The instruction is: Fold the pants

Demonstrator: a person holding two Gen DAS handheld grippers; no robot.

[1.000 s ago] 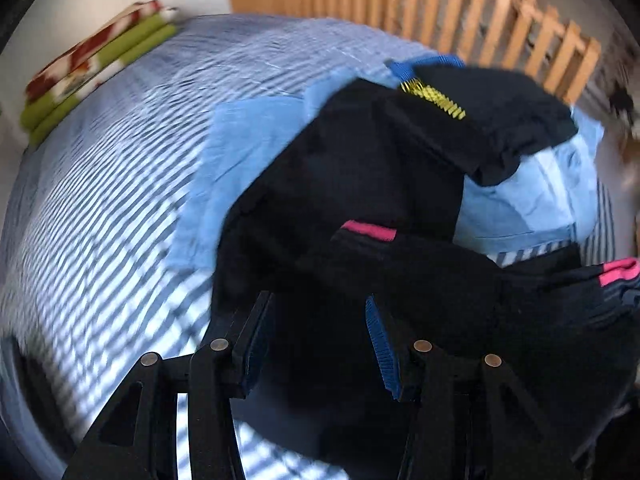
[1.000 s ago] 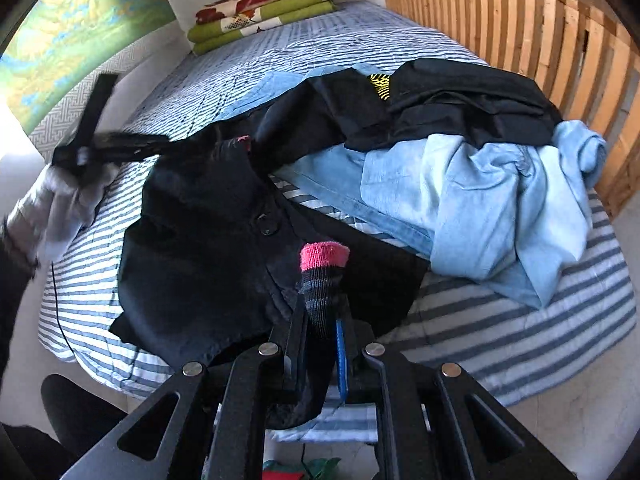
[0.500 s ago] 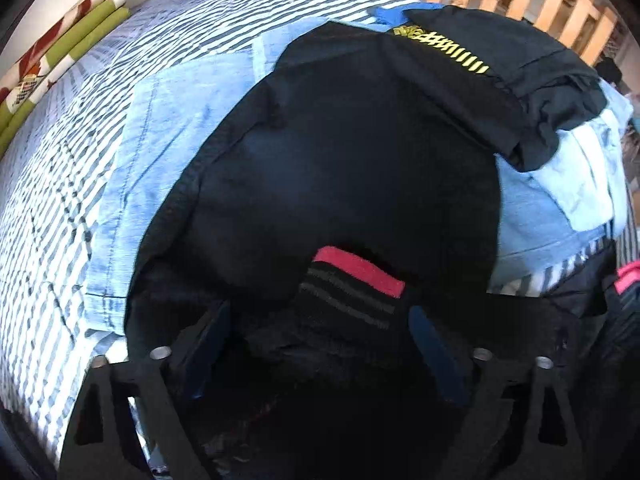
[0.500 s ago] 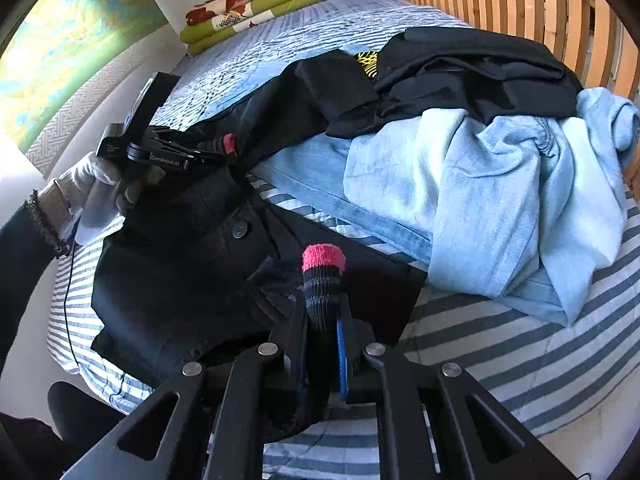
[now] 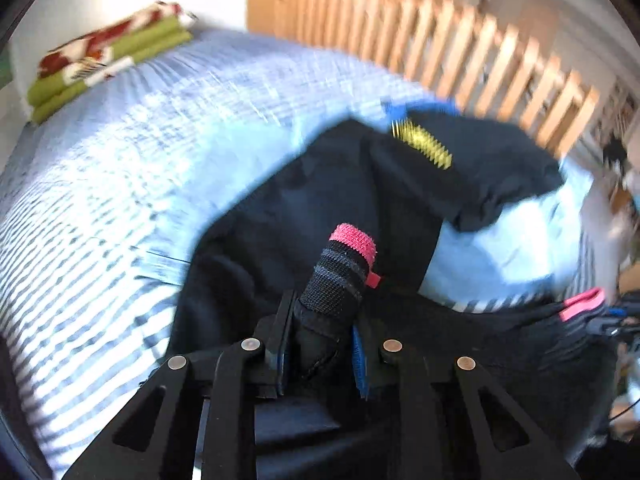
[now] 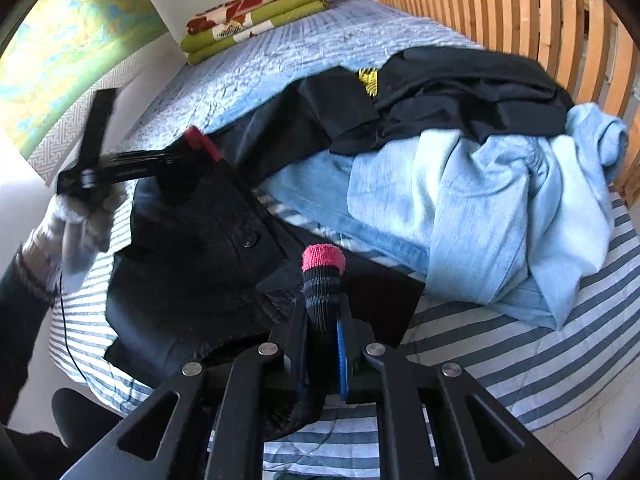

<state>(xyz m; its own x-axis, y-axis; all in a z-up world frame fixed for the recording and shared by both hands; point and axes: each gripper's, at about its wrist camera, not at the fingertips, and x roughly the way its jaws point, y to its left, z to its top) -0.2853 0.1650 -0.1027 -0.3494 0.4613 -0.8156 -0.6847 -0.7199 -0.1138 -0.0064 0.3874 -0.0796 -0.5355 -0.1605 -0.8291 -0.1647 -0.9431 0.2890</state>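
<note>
A: Start at the left. What do you see there?

B: In the right wrist view, a gloved hand [image 6: 76, 216] at the left edge holds the left gripper [image 6: 192, 152]. Its jaws have just been closing, and they now pinch a bunched corner of the black pants [image 6: 192, 256], with a sock-covered finger tipped in pink showing at the fabric.

A: And from that gripper's own camera?

B: The picture is blurred, but the pinch is plain: dark cloth is squeezed between the blue pads just behind the pink-tipped fingertip [image 5: 352, 240].

A: Where do the pants lie?

B: On the near left part of the striped bed [image 6: 540, 360], spread between the two grippers, with a dark button facing up. The corner in the left gripper is lifted off the bed.

A: The right gripper?

B: The right gripper [image 6: 322, 320] is nearly pressed together, nipping the near edge of the pants at the near side of the bed.

A: What is farther right?

B: A heap of light blue jeans [image 6: 500, 216], with a black garment [image 6: 460, 96] on its far side showing a yellow mark. A wooden slatted rail [image 6: 540, 12] runs along the far right.

A: And at the far end?

B: A folded blanket [image 6: 256, 16], green with red and cream, lies at the far end of the bed.
</note>
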